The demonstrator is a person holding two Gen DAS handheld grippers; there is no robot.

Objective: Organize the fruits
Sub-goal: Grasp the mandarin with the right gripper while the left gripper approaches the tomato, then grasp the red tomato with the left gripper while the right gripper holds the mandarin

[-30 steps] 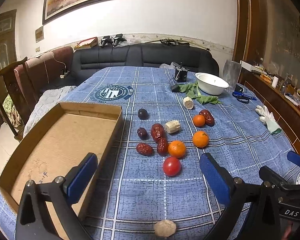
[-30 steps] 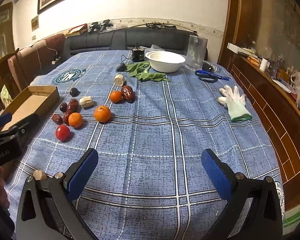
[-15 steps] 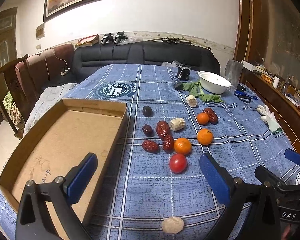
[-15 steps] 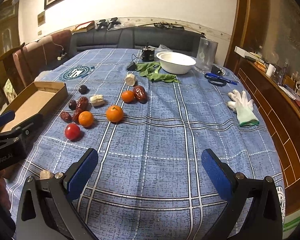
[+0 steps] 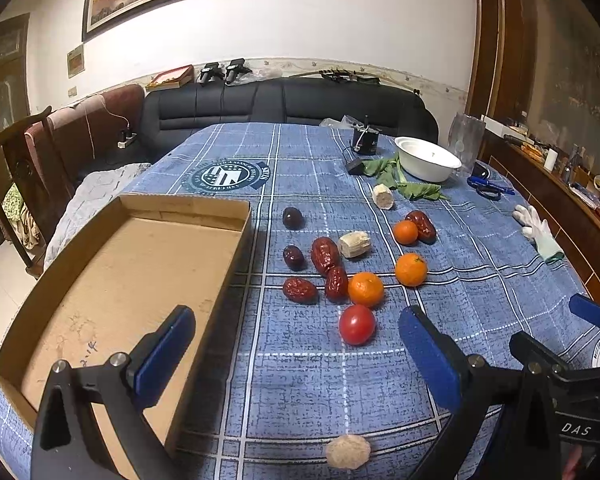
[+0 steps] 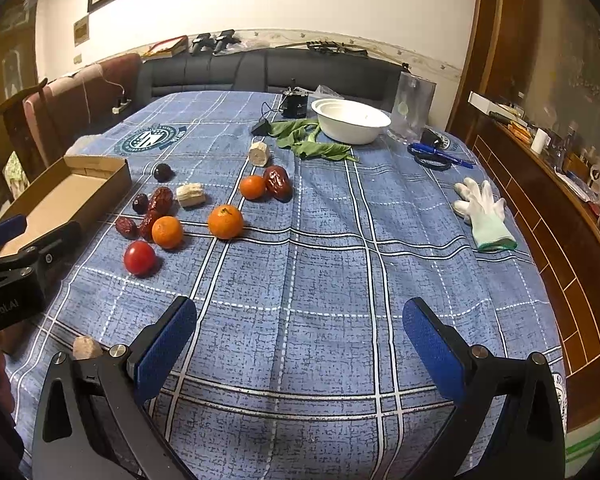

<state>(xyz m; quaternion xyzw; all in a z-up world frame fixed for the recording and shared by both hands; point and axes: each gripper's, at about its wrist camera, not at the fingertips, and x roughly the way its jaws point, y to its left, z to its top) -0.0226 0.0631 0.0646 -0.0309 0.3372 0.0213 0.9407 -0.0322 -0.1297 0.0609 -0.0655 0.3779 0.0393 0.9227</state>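
A table with a blue checked cloth (image 5: 292, 376) stands in a living room, with a black sofa (image 5: 284, 108) at its far end and a framed painting on the white wall.

In the left wrist view, the left gripper (image 5: 296, 354) hangs above the near part of the cloth, its blue pads wide apart and holding nothing. An open cardboard box (image 5: 236, 240) lies on the left, and the left pad is over its inside. The fruits lie to the right of the box: a red tomato (image 5: 357, 324) nearest, just beyond it a tangerine (image 5: 365, 289) touching a red date (image 5: 336, 284), and more dates and two more tangerines farther away. A white bowl (image 5: 427, 158) with green leaves beside it stands far right. The right gripper's fingers (image 5: 590, 310) show at the right edge.

In the right wrist view, the right gripper (image 6: 300, 346) is over bare cloth (image 6: 300, 280), its pads also wide apart and empty. The tomato (image 6: 139, 257) and the tangerine (image 6: 167, 232) lie far left of it, near the box (image 6: 100, 196). A white glove (image 6: 484, 212) lies on the right, and blue scissors (image 6: 436, 156) are beyond it.
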